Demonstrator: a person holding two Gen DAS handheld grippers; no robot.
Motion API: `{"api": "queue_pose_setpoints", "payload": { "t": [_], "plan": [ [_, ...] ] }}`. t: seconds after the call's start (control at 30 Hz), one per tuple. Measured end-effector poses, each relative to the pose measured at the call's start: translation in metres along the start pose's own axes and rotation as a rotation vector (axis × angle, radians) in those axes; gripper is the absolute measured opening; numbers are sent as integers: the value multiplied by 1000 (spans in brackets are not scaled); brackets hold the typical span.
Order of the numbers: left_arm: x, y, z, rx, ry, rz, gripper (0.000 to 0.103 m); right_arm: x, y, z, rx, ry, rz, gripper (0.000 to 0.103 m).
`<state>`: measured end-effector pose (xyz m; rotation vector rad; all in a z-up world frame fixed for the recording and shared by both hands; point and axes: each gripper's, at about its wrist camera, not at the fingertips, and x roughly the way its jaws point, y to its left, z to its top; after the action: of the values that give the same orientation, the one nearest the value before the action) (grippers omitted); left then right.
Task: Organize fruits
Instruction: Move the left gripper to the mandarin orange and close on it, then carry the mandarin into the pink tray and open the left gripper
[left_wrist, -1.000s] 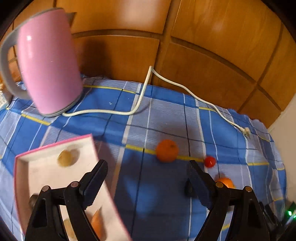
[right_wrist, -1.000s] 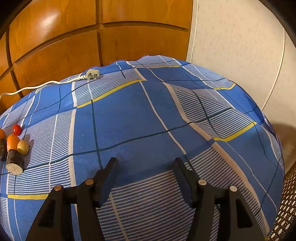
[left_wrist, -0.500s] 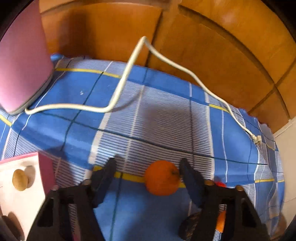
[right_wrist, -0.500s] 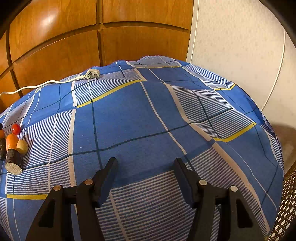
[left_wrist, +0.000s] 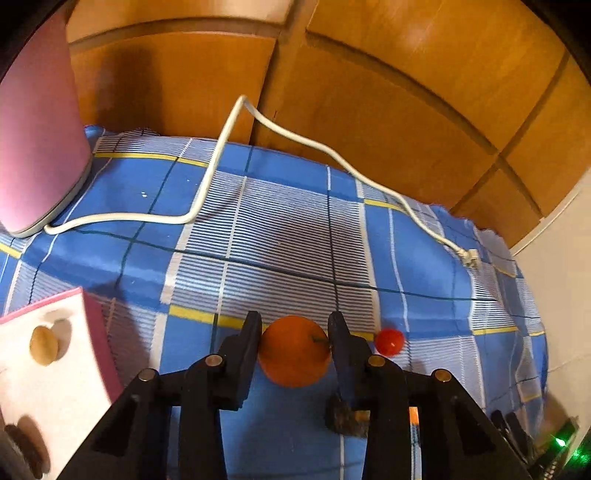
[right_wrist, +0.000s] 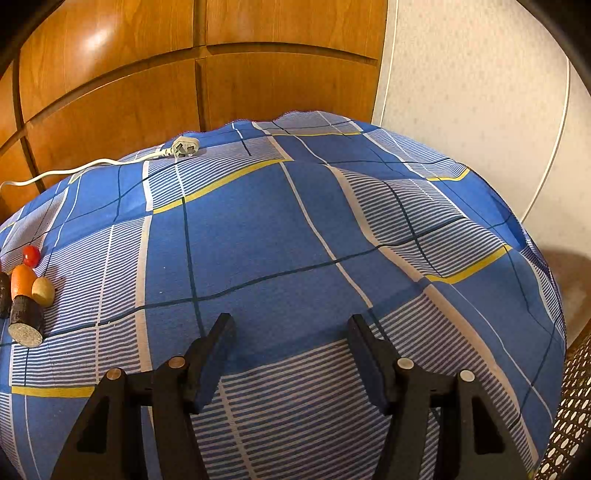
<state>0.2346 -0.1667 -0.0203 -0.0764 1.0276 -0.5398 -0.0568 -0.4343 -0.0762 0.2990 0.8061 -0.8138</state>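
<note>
In the left wrist view my left gripper (left_wrist: 294, 325) is shut on an orange (left_wrist: 293, 350), one finger on each side of it, just above the blue checked cloth. A small red fruit (left_wrist: 388, 341) lies to its right, and a dark log-like piece (left_wrist: 345, 419) sits below the right finger. The pink-edged white tray (left_wrist: 88, 332) at lower left holds a tan fruit (left_wrist: 43, 345). In the right wrist view my right gripper (right_wrist: 288, 332) is open and empty over bare cloth. A small pile of fruits lies far left: a red one (right_wrist: 31, 255), an orange one (right_wrist: 21, 280), a tan one (right_wrist: 43, 291) and a dark log piece (right_wrist: 25, 320).
A pink kettle (left_wrist: 35, 140) stands at the back left, its white cord (left_wrist: 221, 147) trailing across the cloth to a plug (right_wrist: 184, 147). Wooden panels rise behind the table. A white wall is at the right. The cloth falls off at the right edge.
My left gripper moved forward and right from the tray to the orange and closed on it. The right gripper has stayed still.
</note>
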Motion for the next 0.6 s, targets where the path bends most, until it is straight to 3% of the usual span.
{"api": "queue_pose_setpoints", "payload": {
  "t": [0.23,0.6],
  "plan": [
    [-36,9,-19,-12,-32,-51,37,0,1,0,1,0,0,64],
    [-98,21,-50,-8,-122,-38,38,0,1,0,2,0,0,64]
  ]
}}
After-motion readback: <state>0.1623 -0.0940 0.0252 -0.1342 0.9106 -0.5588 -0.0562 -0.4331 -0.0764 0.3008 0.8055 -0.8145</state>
